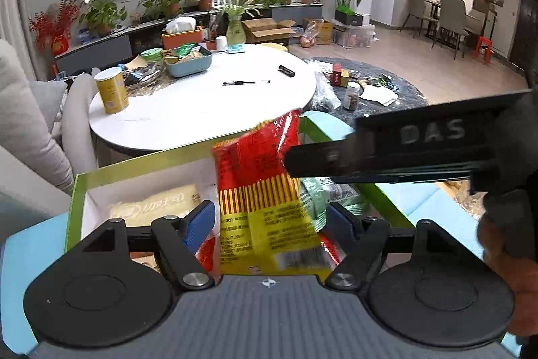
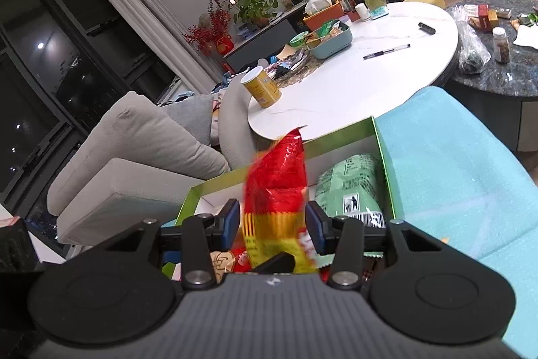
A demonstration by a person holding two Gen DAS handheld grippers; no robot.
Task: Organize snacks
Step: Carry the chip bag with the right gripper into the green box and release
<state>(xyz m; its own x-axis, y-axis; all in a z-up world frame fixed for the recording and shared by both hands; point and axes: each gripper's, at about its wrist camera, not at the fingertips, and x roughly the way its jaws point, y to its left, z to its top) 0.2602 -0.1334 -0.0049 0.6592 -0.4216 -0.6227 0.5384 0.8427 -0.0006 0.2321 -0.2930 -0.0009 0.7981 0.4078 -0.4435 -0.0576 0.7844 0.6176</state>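
Two grippers around one bag (image 1: 259, 190) at the moment. Got the right gripper (image 2: 273, 212) clamped on it low down, blue pads squeezing both sides, so properly held there. Shows up in the left view too, poking in from 3 o'clock with its tip against the bag's upper half.

Left gripper (image 1: 270, 214): spread apart, bag in between but not pinched. Just beside the 9 o'clock pad, with a visible gap on the 3 o'clock side.

As for the bag itself: red up top, yellow lower down with small print, standing roughly upright, crinkled top leaning toward 1 o'clock in the left view. Sitting over the box (image 1: 141, 162), green rim and white inside. Can't tell whether touching the bottom or just hanging in there.

Already in the box:
- pale pack (image 1: 158, 207) lying flat at 9 o'clock of the bag
- green pack (image 2: 353, 184) lying flat at 3 o'clock of the bag, barcode end toward the camera
- a few more wrappers right under the grippers, too hidden to make out

Box parked on a light blue mat (image 2: 454, 174). Past it at 12 o'clock, a white table (image 1: 201, 116) with a yellow can (image 1: 112, 91) near its 9 o'clock edge and a pen (image 1: 247, 83) about mid-table, well apart from each other.
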